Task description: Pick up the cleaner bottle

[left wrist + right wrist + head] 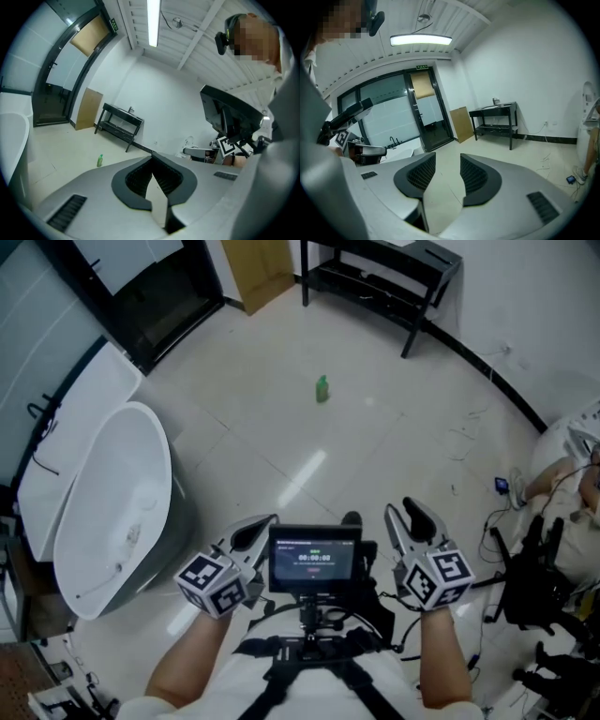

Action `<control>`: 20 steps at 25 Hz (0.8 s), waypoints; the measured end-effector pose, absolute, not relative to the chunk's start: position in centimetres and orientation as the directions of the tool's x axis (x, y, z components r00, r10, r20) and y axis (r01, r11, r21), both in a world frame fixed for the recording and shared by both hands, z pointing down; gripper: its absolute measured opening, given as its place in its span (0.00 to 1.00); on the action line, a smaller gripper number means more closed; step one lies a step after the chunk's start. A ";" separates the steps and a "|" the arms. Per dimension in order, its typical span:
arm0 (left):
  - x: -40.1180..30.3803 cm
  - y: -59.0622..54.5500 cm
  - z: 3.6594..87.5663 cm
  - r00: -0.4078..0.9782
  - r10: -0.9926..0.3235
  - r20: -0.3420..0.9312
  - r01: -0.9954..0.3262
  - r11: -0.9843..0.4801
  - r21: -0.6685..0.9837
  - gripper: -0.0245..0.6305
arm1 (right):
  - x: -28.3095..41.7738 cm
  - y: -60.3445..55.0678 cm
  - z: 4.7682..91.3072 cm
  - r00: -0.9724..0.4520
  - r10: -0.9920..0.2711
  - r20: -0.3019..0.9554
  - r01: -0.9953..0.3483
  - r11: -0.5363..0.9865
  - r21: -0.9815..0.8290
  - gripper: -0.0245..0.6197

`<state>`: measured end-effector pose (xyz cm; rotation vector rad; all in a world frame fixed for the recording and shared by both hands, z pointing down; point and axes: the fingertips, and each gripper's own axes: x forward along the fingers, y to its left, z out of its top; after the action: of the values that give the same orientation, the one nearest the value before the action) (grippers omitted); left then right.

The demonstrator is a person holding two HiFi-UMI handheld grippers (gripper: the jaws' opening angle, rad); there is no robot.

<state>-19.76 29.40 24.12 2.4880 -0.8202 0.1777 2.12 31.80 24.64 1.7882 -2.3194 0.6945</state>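
Observation:
A small green cleaner bottle (322, 388) stands upright on the pale tiled floor, far ahead of both grippers. In the left gripper view the bottle (100, 161) shows small at the left, beyond the jaws. My left gripper (262, 524) (151, 157) is shut, its tips meeting with nothing between them. My right gripper (409, 517) (447, 159) is open with an empty gap between its jaws; the bottle is not in its view. Both are held low, close to the person's body.
A white bathtub (112, 512) lies at the left. A black metal table (384, 277) and a cardboard sheet (258, 268) stand at the far wall beside a dark glass door (150, 296). Cables and black gear (534, 577) lie at the right. A small monitor (314, 559) sits between the grippers.

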 end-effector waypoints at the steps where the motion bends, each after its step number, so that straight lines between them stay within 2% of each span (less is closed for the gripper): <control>1: -19.1 27.9 24.3 0.802 -0.529 0.278 -0.596 -0.679 0.428 0.04 | 2.7 30.0 25.1 -0.307 -0.877 0.369 -0.937 0.210 -0.281 0.29; 13: -10.9 10.8 24.4 0.708 -0.622 0.334 -0.702 -0.572 0.424 0.04 | 8.0 9.4 24.5 -0.495 -0.783 0.377 -0.865 0.403 -0.298 0.29; 20: -8.4 5.6 24.3 0.718 -0.615 0.326 -0.690 -0.571 0.445 0.04 | 9.4 5.4 25.1 -0.510 -0.755 0.412 -0.857 0.404 -0.321 0.29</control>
<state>-8.37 5.61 24.35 2.3690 -0.9896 0.1802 9.39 5.36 25.12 1.4310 -2.4571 0.7433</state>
